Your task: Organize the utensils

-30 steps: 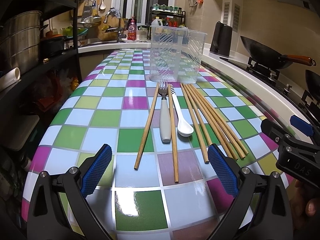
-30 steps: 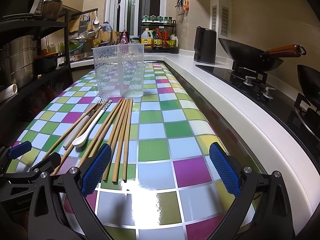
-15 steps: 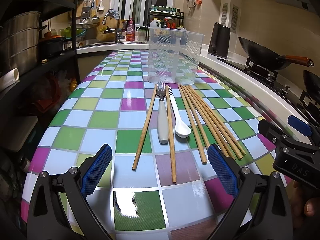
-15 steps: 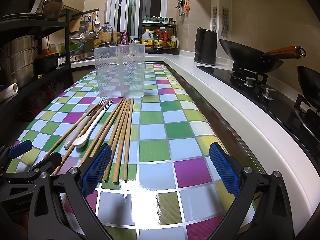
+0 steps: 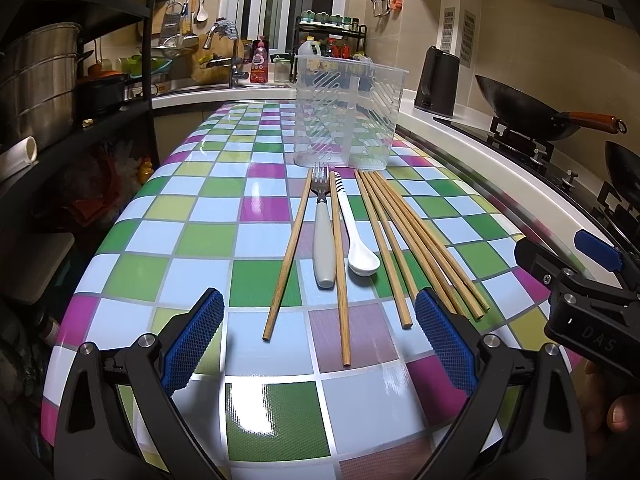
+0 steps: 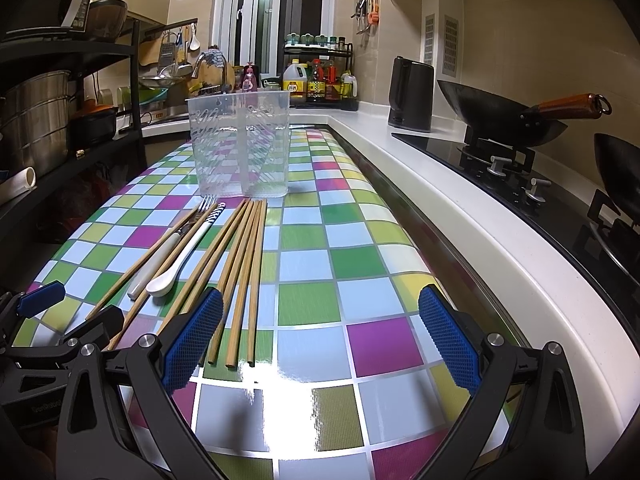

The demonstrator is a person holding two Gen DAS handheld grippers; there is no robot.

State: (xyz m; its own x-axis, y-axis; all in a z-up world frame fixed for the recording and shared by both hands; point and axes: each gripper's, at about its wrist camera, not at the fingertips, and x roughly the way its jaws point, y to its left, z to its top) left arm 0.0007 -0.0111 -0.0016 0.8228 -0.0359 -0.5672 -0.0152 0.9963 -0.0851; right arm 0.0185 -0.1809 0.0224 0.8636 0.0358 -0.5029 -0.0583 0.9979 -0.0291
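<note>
Several wooden chopsticks (image 5: 416, 240) (image 6: 244, 272), a grey-handled fork (image 5: 324, 248) (image 6: 156, 268) and a white spoon (image 5: 358, 248) (image 6: 176, 268) lie side by side on the checkered counter (image 5: 200, 240). Just behind them stands a clear plastic utensil holder (image 5: 348, 112) (image 6: 240, 144), upright and with nothing in it. My left gripper (image 5: 320, 340) hovers open in front of the near ends of the left chopsticks. Beside it, my right gripper (image 6: 320, 340) is open too, its left finger over the near ends of the right chopsticks. Neither holds anything.
A white ledge (image 6: 460, 216) runs along the counter's right edge, with a stove (image 6: 516, 176), a wok (image 6: 500, 112) and a black kettle (image 6: 410, 96) beyond it. A dark shelf rack with steel pots (image 5: 40, 80) stands on the left. The sink and bottles sit at the far end.
Almost nothing: the left wrist view has shifted very slightly. Both grippers remain open and the utensils have not moved.
</note>
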